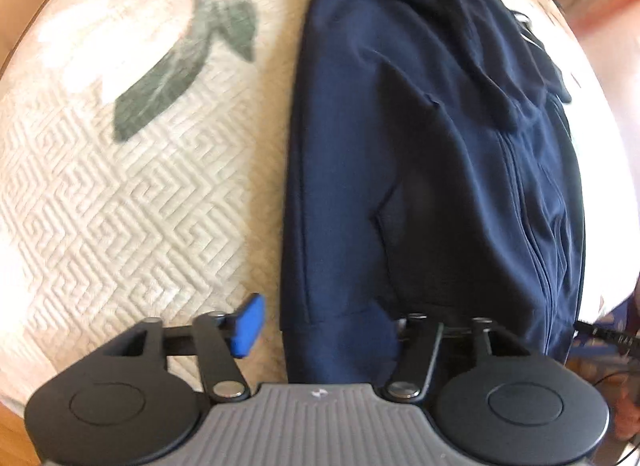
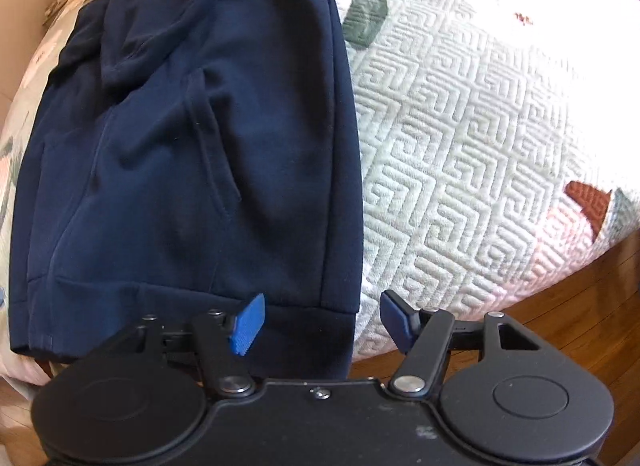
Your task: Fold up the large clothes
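Note:
A navy blue hooded sweatshirt lies folded lengthwise into a long strip on a cream quilted bedspread. It also shows in the right wrist view, hood at the far end. My left gripper is open at the garment's near hem; its left blue pad is over the quilt and its right finger is hidden by the cloth. My right gripper is open at the hem's right corner, with one blue pad over the cloth and the other over the bedspread.
The bedspread has green leaf prints and a red-brown print. A wooden floor shows beyond the bed's near right edge. A black cable lies at the right of the left wrist view.

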`<state>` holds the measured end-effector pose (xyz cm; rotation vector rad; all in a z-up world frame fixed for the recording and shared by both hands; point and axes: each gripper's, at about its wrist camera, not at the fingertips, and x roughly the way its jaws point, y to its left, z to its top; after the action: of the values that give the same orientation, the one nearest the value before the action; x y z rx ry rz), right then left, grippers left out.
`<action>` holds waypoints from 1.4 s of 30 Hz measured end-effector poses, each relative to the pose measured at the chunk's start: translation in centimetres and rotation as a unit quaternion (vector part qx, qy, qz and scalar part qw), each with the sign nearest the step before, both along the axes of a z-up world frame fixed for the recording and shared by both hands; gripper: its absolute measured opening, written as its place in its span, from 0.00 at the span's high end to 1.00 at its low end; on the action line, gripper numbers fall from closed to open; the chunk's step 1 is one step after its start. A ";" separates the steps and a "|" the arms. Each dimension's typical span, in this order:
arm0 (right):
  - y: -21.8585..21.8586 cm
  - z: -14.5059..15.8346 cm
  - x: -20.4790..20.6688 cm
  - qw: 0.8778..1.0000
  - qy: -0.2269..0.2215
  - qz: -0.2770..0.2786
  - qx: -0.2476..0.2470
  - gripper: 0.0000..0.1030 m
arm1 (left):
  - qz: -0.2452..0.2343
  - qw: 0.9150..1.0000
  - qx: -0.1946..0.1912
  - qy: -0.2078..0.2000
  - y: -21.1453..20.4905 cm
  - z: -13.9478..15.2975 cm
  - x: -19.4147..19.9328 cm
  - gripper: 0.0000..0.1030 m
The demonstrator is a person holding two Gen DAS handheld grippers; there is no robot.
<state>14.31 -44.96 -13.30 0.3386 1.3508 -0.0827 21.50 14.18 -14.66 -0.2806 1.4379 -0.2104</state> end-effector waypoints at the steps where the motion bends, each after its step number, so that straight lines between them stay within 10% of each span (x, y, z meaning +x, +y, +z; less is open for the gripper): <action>1: -0.2 -0.2 -0.1 1.000 -0.002 -0.004 0.003 0.26 | 0.005 1.000 -0.009 0.007 0.2 -0.3 -0.2 0.38; 6: -1.1 -1.0 -0.3 1.000 -0.002 -0.022 0.013 0.26 | 0.038 0.991 -0.103 0.074 1.4 -3.6 -1.3 0.37; 12: -1.3 -3.1 -0.4 0.997 0.014 -0.030 0.071 0.20 | 0.083 0.986 -0.133 0.059 1.0 -4.8 -2.7 0.43; 15: 0.2 -2.7 -0.5 0.996 0.019 0.013 0.083 0.55 | 0.065 0.989 -0.116 0.059 1.1 -4.7 -3.3 0.89; 17: -0.1 -2.4 -0.7 0.995 0.015 0.010 0.101 0.82 | 0.071 0.989 -0.116 0.054 0.7 -4.6 -3.0 0.90; 21: -1.9 0.5 0.1 0.988 -0.024 -0.016 0.153 0.87 | 0.082 0.982 -0.169 0.019 0.2 -1.9 -1.6 0.91; 29: -5.3 9.1 8.9 0.970 -0.179 -0.014 0.164 0.87 | 0.097 0.953 -0.258 -0.126 1.1 7.4 7.4 0.91; 35: -6.2 10.7 21.0 0.955 -0.276 0.008 0.104 0.83 | 0.090 0.932 -0.243 -0.254 -1.7 9.7 19.0 0.89; 37: -6.6 10.8 24.5 0.958 -0.281 -0.005 0.054 0.42 | 0.115 0.935 -0.196 -0.273 -3.9 10.1 23.2 0.82; 42: -7.9 9.8 26.2 0.966 -0.250 0.052 -0.042 0.40 | 0.160 0.933 -0.158 -0.280 -3.7 9.8 25.8 0.49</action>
<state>40.52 -52.82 -3.49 0.1974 0.8585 0.0333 47.32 10.45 -4.82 -0.6579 0.7732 -0.2312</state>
